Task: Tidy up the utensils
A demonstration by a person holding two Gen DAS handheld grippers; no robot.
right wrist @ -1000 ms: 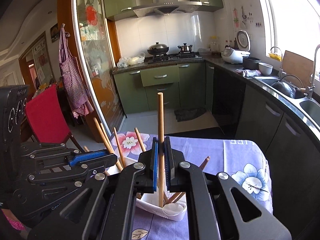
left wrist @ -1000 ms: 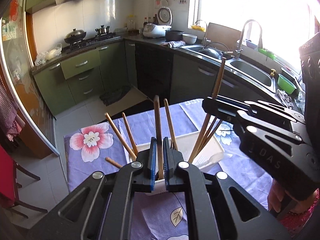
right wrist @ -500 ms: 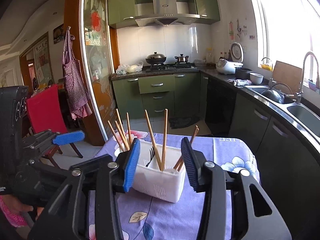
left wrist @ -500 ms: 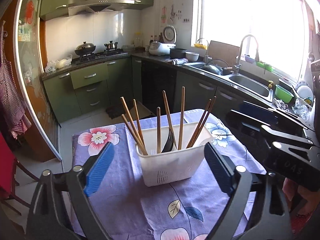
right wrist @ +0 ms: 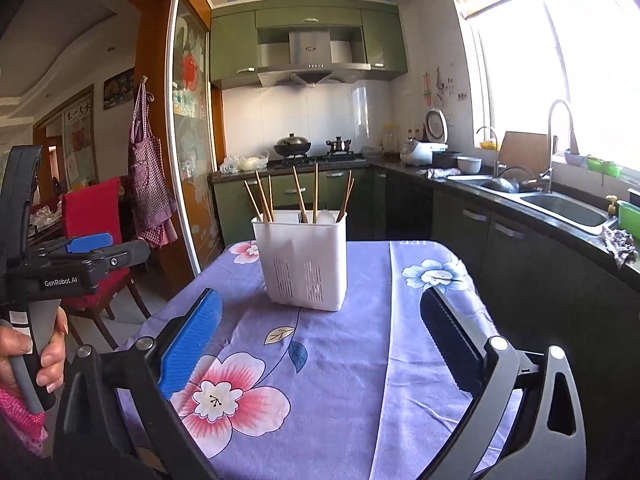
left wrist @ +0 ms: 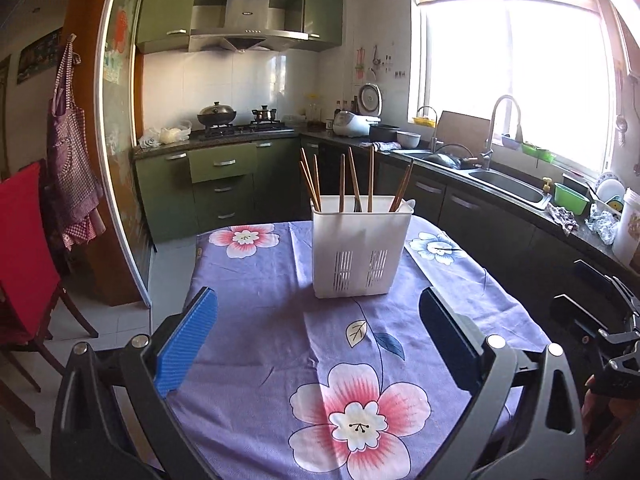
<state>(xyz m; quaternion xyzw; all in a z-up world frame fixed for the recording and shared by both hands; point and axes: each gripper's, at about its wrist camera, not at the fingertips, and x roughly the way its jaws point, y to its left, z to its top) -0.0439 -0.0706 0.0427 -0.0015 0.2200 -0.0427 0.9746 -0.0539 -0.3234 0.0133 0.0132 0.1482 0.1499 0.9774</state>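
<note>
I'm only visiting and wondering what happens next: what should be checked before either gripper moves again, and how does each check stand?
1. Left gripper empty, jaws wide after just opening: ok.
2. Right gripper empty, jaws wide after just opening: ok.
3. White utensil holder upright on the floral tablecloth: ok.
4. Chopsticks standing in the holder, none lying on the cloth: ok.
5. Both grippers back from the holder, not touching it: ok.
6. Whether the utensils are sorted by compartment: cannot tell, the inside is hidden.
</note>
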